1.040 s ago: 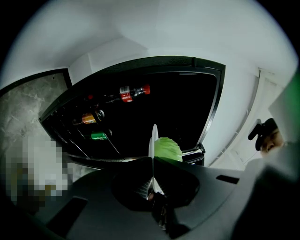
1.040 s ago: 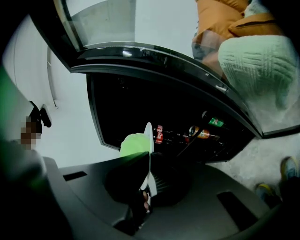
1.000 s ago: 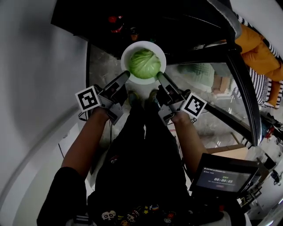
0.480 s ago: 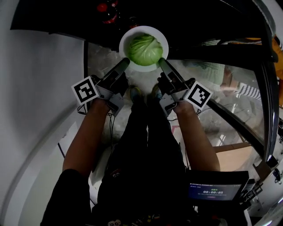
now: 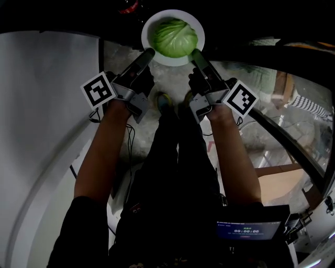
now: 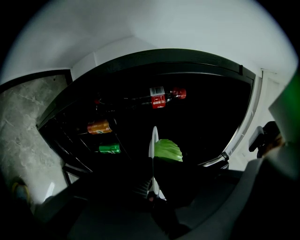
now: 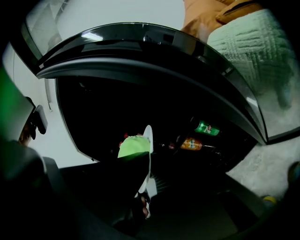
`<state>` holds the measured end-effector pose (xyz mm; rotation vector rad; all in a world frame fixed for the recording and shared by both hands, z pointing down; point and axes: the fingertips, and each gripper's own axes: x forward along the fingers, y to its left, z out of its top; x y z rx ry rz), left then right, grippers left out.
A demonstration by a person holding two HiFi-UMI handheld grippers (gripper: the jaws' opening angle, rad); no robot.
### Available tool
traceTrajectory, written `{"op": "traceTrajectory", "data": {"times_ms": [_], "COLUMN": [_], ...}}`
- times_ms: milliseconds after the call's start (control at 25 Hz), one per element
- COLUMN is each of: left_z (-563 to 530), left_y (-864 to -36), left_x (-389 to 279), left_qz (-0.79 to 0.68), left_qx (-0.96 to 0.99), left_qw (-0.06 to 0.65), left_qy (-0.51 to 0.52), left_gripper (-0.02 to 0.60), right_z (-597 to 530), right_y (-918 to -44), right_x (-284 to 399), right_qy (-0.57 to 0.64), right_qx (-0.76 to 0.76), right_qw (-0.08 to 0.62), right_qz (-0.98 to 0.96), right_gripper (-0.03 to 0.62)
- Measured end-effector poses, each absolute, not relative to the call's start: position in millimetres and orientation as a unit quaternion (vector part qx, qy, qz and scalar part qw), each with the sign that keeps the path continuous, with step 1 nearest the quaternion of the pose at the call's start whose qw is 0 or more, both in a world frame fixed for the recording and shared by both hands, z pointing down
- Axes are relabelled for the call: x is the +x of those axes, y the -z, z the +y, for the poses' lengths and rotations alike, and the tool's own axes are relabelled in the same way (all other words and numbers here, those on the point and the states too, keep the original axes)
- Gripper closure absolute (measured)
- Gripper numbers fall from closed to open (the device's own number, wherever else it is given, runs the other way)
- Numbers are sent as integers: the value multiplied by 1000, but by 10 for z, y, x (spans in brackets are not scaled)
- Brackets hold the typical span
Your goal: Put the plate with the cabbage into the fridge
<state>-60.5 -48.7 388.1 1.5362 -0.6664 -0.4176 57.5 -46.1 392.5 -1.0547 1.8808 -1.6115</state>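
Cabbage (image 5: 174, 36) sits on the plate (image 5: 171, 60) at the top middle, by the dark fridge (image 5: 78, 15). My left gripper (image 5: 148, 53) and right gripper (image 5: 196, 53) each pinch its rim so it does not tip.

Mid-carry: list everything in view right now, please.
plate: one, white, at the fridge opening
cabbage: one, green, on the plate
fridge: one, black, open, dark inside
red-labelled bottle: one, dark, lying high in the fridge
orange drink: one, orange, shelf below
green drink: one, green, under the orange drink
timer screen: one, dark, bottom of head view
left claw: one, black, shut on the plate's left rim
right claw: one, black, shut on its right rim
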Motion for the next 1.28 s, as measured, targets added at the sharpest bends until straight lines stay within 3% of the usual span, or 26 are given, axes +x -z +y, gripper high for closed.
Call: {"op": "traceTrajectory", "data": {"times_ms": [1280], "left_z": [-434], "left_y": [-3859], "left_x": [-606], "left_qz": [-320], "left_qx": [646], "left_qw": [666], "left_qy": [190], "left_gripper": [571], "right_z": [-429], "right_y": [-3915], "right_x": [597], "right_qy": [591], "right_qx": [-427], "right_qw": [222], "right_qz": [648], "right_gripper": [579]}}
